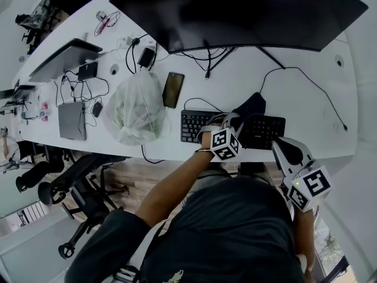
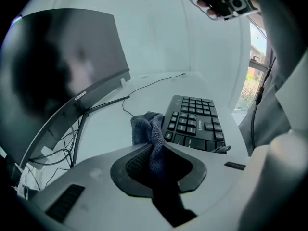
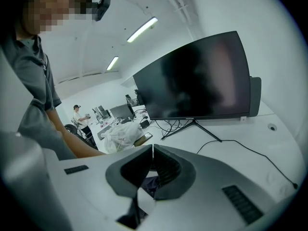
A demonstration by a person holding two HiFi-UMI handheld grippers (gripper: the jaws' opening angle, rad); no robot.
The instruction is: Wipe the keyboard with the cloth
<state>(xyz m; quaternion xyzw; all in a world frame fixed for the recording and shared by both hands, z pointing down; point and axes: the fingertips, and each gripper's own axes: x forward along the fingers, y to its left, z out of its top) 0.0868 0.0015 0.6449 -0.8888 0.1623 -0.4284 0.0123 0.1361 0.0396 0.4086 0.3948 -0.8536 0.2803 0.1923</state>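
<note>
Our left tongs [image 2: 154,147] pinch a dark cloth [image 2: 147,125]. It bunches past their tips and lies on the middle of the keyboard [image 2: 195,117], spilling over its far edge. Our right tongs [image 3: 153,149] are pressed together on nothing. They hang just off the keyboard's right end, apart from it.

The keyboard sits at the desk's [image 1: 306,108] near edge, with a dark monitor [image 1: 247,10] beyond it. A phone [image 1: 172,89] and a white bag [image 1: 136,108] lie to its left.

As we judge it, nothing steadies the keyboard (the right tongs are free to do that), so a firm swipe could push it sideways or toward the desk edge. The pinch takes only a fold of cloth, and snagging on keys could pull it loose.

Small white lettering at the keyboard's right side looks like "Lenovo". The mark on the monitor's lower edge is too small to read.
</note>
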